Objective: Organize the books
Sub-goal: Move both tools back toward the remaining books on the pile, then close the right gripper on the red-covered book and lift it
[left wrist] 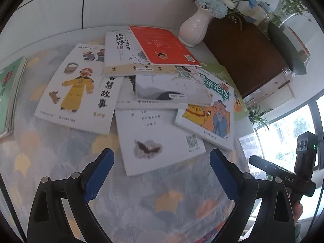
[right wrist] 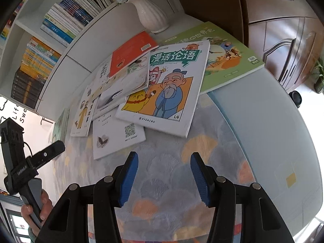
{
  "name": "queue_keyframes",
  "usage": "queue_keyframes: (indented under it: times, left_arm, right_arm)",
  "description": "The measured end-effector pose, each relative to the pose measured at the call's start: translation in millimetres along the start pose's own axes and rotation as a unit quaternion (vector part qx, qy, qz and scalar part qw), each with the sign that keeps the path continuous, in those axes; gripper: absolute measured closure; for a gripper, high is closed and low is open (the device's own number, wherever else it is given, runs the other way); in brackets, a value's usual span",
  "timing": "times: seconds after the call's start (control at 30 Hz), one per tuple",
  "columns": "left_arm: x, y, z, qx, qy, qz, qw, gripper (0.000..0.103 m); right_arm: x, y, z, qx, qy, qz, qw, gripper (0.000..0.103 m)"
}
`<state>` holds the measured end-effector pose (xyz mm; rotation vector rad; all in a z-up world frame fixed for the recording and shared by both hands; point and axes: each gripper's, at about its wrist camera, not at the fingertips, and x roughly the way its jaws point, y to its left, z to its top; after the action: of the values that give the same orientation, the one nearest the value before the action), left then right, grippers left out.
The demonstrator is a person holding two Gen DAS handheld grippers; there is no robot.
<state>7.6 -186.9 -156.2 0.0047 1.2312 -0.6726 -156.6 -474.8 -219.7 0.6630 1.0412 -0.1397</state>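
Green book: far left on the tablecloth, apart from the pile.
Left gripper: spread wide, empty, over the white book, not touching it.
Right gripper: part open, empty, above cloth below the cartoon book.

Thin paperback picture books lie flat in a loose, overlapping heap. A white one with a bird drawing and QR code sits at 6 o'clock of the heap. A white cover with a yellow-robed figure lies at 9 o'clock, a red paperback tops the pile at 12, and a blue-robed sage cover lies at 3, overlapping a green book.
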Motion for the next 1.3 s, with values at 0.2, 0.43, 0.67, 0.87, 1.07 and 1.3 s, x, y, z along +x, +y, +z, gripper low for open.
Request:
queue_keyframes:
  times: [0.2, 0.43, 0.67, 0.87, 1.07, 1.3]
  left_arm:
    - [14.1, 5.9, 47.4, 0.01, -0.011, 0.019, 0.9997, 0.008]
    - [55.2, 18.0, 127.2, 0.016, -0.022, 0.017, 0.9995, 0.008]
    - [114.9, 26.7, 178.5, 0.014, -0.011, 0.001, 0.9998, 0.008]
    - [152.1, 20.3, 197.5, 0.031, 0.005, -0.003, 0.9995, 0.008]
    - [159.4, 7.0, 194.5, 0.054, 0.017, -0.03, 0.9979, 0.007]
    - [128.4, -13.7, 165.7, 0.118, 0.011, -0.001, 0.9929, 0.007]
  right_arm:
    - [26.1, 10.3, 42.6, -0.018, 0.005, 0.013, 1.0, 0.051]
    - [67.5, 35.4, 141.8, -0.059, -0.044, -0.016, 0.997, 0.051]
    - [132.6, 33.4, 220.9, -0.036, -0.052, -0.015, 0.998, 0.061]
    - [173.7, 37.8, 255.7, -0.043, -0.05, -0.032, 0.997, 0.062]
    - [184.7, 47.8, 256.4, -0.067, -0.029, 0.004, 0.997, 0.064]
    - [164.1, 71.8, 226.0, -0.13, -0.012, -0.027, 0.991, 0.063]
